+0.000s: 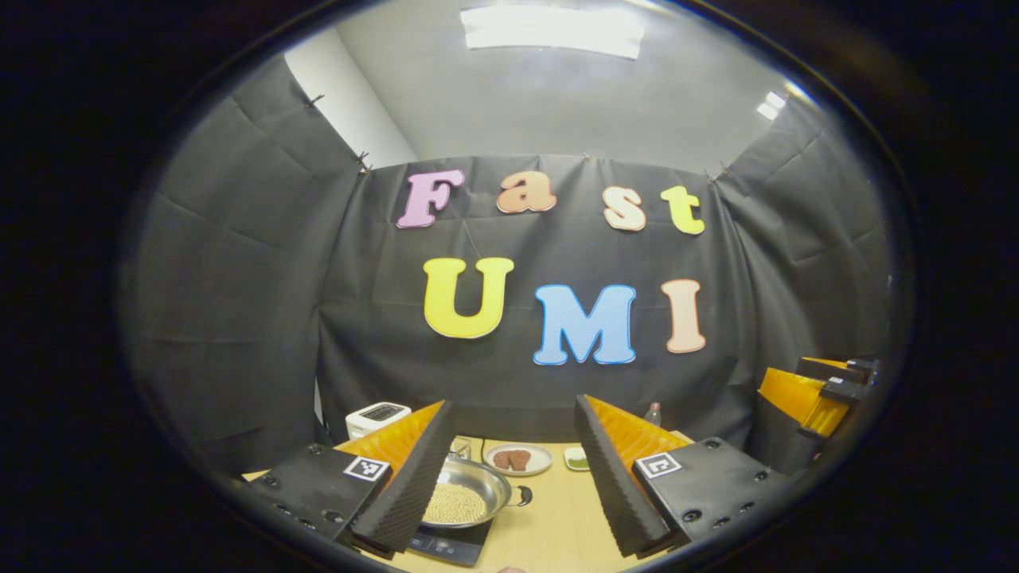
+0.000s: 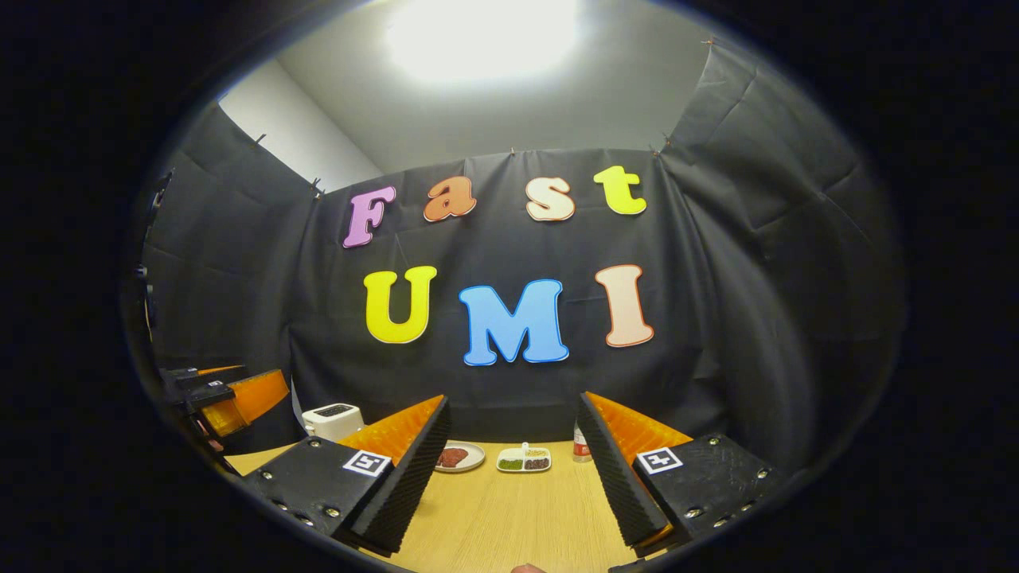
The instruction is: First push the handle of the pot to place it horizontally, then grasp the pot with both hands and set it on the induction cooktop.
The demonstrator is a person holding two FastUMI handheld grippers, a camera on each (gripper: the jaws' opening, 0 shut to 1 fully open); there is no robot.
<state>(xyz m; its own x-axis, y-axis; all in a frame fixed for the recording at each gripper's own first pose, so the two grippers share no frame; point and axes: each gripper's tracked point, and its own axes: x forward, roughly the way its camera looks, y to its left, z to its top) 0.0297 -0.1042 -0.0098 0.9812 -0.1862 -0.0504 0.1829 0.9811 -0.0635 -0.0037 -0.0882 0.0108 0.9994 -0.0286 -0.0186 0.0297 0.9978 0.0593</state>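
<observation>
On the table (image 1: pixel 557 525): pot (image 1: pixel 466 495) with pale grains, sitting on the induction cooktop (image 1: pixel 450 545) near the front-left edge; its dark handle (image 1: pixel 521 496) points right.
Left gripper (image 1: pixel 509 485): fingers spread wide, empty, above the table, pot just beyond its left finger.
Right gripper (image 2: pixel 513 477): fingers spread wide, empty, over bare table.
Back edge: toaster (image 2: pixel 333 420), plate (image 2: pixel 460 456) with meat, divided dish (image 2: pixel 523 461), bottle (image 2: pixel 581 447).

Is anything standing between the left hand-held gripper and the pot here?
Nothing visible does. In the left gripper view the pot already sits on the induction cooktop, just beyond the open left hand-held gripper. The plate lies farther back, behind the pot.
</observation>
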